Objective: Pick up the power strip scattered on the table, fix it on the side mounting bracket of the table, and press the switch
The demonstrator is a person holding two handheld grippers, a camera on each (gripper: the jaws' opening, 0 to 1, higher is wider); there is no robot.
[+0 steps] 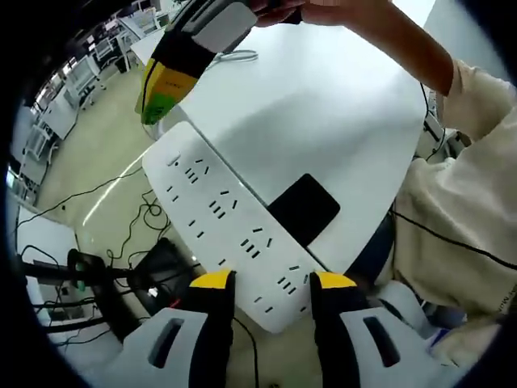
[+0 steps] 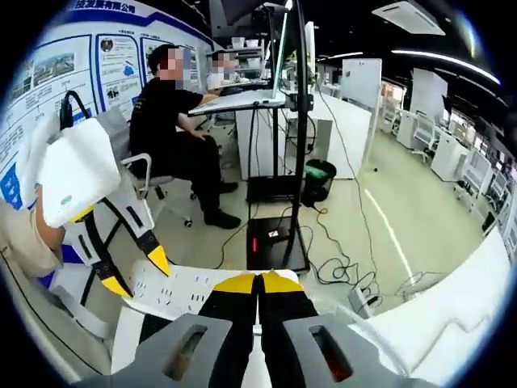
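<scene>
While the power strip (image 1: 230, 230) lies along the white table's (image 1: 323, 105) edge at lower centre, left gripper (image 1: 273, 281) straddles its near end, jaws parted. Right gripper (image 2: 258, 280) clenched, empty. Judged seated or nearly; switch press remains.

Premises: open-plan laboratory or technical workshop. Evidence: wall information posters (image 2: 77, 48), a seated person (image 2: 174, 129) at a raised workstation (image 2: 242, 99), loose floor cabling (image 2: 335, 242), rows of white benches (image 2: 440, 145), ceiling strip lighting (image 2: 440, 55).
</scene>
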